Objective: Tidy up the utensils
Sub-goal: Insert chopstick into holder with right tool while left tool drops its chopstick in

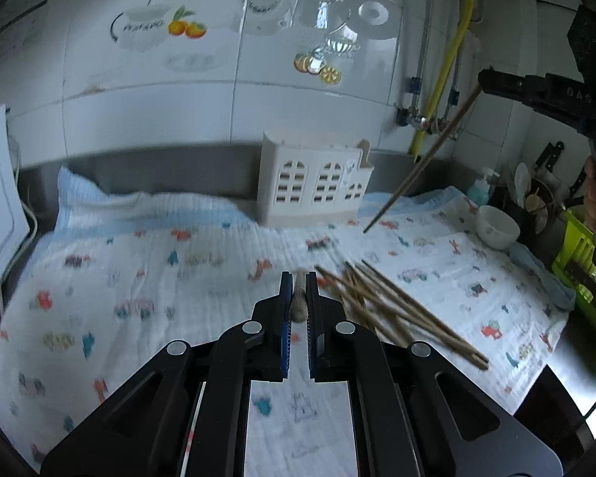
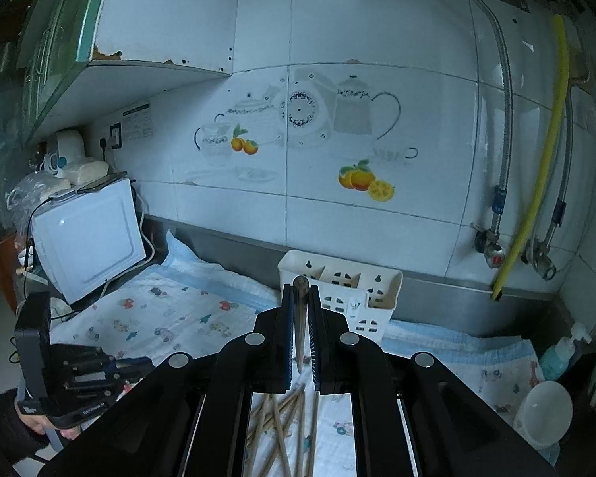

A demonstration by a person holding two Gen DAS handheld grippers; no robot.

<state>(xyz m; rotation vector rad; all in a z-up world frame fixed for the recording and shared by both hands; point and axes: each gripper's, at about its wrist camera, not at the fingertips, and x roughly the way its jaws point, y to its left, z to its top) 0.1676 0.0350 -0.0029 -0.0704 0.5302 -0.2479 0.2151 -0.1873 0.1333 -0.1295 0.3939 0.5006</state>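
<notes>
Left gripper is clamped on one chopstick; right gripper pinches another chopstick, both above the loose pile near the white holder.

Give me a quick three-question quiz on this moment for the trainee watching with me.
1. True or false: the right gripper is shut on a chopstick.
2. What does the left gripper hold? A) a spoon B) a chopstick C) nothing
3. Where do the loose chopsticks lie: on the patterned cloth or in the white holder?

Key:
1. True; the stick is pinched between the closed jaws and hangs clear of the cloth.
2. B; the end of a chopstick shows between its closed jaws.
3. On the cloth, in a crossed pile in front of the holder.
</notes>
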